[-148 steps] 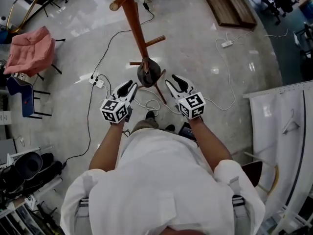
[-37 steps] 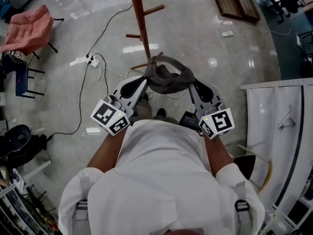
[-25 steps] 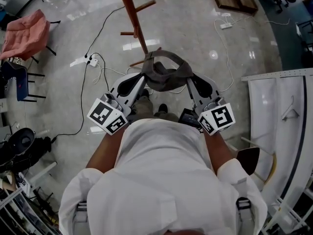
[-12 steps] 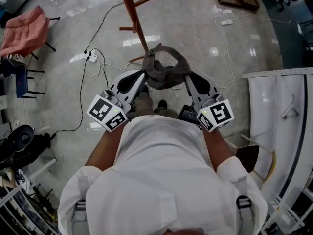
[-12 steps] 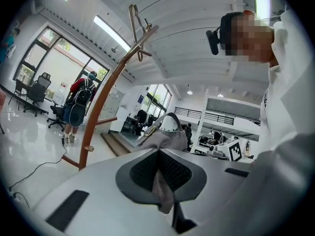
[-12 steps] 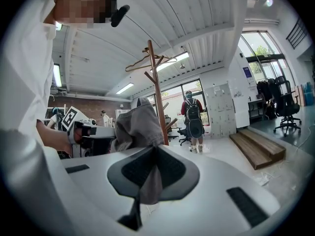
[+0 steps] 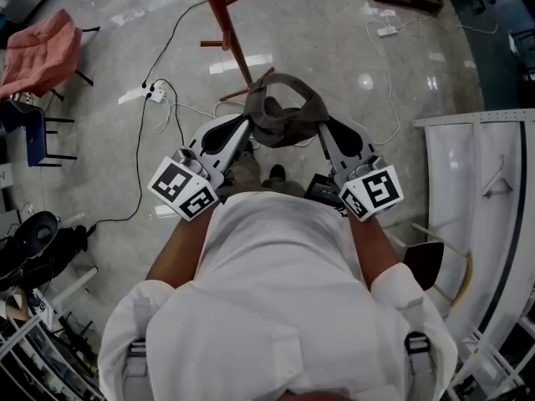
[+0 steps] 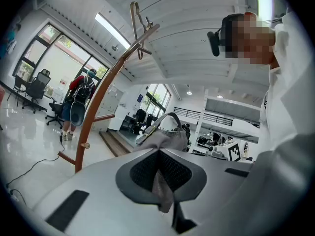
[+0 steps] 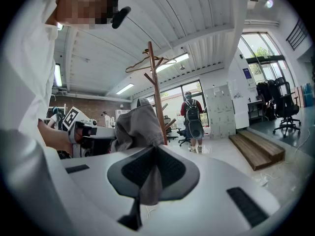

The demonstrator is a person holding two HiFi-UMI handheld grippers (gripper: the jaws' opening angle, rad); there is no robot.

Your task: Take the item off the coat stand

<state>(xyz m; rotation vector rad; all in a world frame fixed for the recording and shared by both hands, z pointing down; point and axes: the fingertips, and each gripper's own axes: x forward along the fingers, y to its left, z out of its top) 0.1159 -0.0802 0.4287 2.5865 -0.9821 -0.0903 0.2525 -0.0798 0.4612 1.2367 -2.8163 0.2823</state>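
The item is a limp grey-brown cap (image 7: 284,119) with a strap loop, hanging free of the brown wooden coat stand (image 7: 219,11). My left gripper (image 7: 245,130) is shut on the cap's left edge and my right gripper (image 7: 321,132) is shut on its right edge, so the cap spans between them above the floor. In the left gripper view a fold of grey cloth (image 8: 162,193) is pinched in the left gripper (image 8: 158,152), with the cap (image 8: 166,134) bunched beyond. In the right gripper view the right gripper (image 9: 153,149) likewise pinches cloth of the cap (image 9: 134,124).
The stand's pole (image 9: 156,95) carries a wire hanger (image 9: 147,63) at its top. Cables and a power strip (image 7: 151,94) lie on the glossy floor. A pink chair (image 7: 42,53) is far left, a white panel (image 7: 472,190) at right. A person with a backpack (image 9: 191,113) stands beyond.
Earlier both grippers were empty near the stand with the cap on it. Now they hold the cap away from the stand; over the last second it barely moved.
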